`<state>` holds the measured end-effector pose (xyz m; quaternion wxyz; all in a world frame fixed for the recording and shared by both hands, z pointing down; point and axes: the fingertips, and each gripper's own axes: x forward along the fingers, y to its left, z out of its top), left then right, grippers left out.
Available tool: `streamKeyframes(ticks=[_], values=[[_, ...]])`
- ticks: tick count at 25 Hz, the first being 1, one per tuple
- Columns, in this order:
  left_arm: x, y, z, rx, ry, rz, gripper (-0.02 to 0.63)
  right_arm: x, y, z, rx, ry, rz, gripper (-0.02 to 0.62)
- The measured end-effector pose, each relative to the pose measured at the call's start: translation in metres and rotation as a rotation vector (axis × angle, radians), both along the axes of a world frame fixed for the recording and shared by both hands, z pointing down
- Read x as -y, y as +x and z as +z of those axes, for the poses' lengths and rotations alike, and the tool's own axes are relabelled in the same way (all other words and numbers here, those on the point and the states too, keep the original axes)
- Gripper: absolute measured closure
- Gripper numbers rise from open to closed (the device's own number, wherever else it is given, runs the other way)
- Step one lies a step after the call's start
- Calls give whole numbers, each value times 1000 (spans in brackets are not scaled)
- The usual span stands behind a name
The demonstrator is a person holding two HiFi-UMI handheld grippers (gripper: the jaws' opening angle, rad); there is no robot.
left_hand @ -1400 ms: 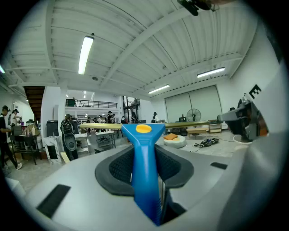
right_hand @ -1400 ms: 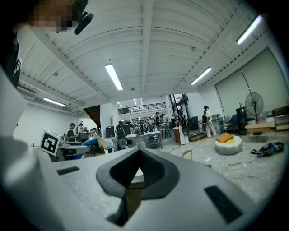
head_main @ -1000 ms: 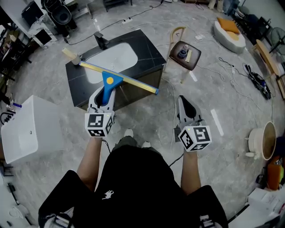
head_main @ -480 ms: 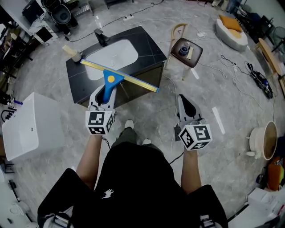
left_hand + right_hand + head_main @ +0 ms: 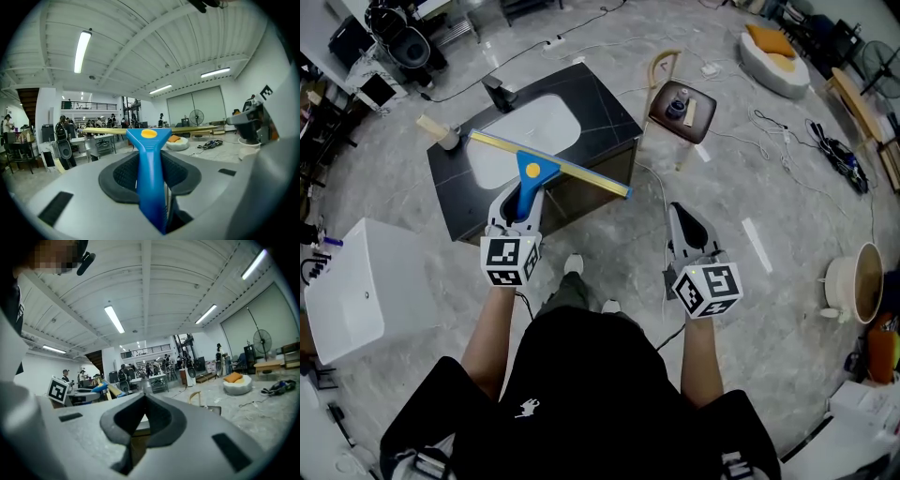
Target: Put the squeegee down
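A squeegee (image 5: 534, 172) with a blue handle and a long yellow blade is held level over the front of a black sink counter (image 5: 602, 111). My left gripper (image 5: 523, 195) is shut on its blue handle. In the left gripper view the handle (image 5: 150, 159) runs straight out between the dark pads, with the blade crosswise at the far end. My right gripper (image 5: 682, 214) hangs over the floor to the right of the counter. It is shut and holds nothing. In the right gripper view its tips (image 5: 144, 399) meet with nothing between them.
The counter holds a white basin (image 5: 530, 131), a dark faucet (image 5: 499, 92) and a beige block (image 5: 436, 131) at its left corner. A chair (image 5: 680, 105) stands right of it. A white box (image 5: 361, 286) sits at the left and a bucket (image 5: 853, 291) at the right. Cables cross the floor.
The left gripper has drifted a little forward and down with the squeegee still in it. The right gripper has moved slightly too. The head view has shifted, so the counter sits further left.
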<state>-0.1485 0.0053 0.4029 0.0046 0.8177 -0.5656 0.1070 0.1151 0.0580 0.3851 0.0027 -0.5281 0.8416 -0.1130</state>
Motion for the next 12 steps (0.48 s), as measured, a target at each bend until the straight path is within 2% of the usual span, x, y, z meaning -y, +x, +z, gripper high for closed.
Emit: streamKeyframes(ticks=[12], values=[[97,-25,10,-33,-28,57,479,91,-34,-6,-40,-10,39,594]])
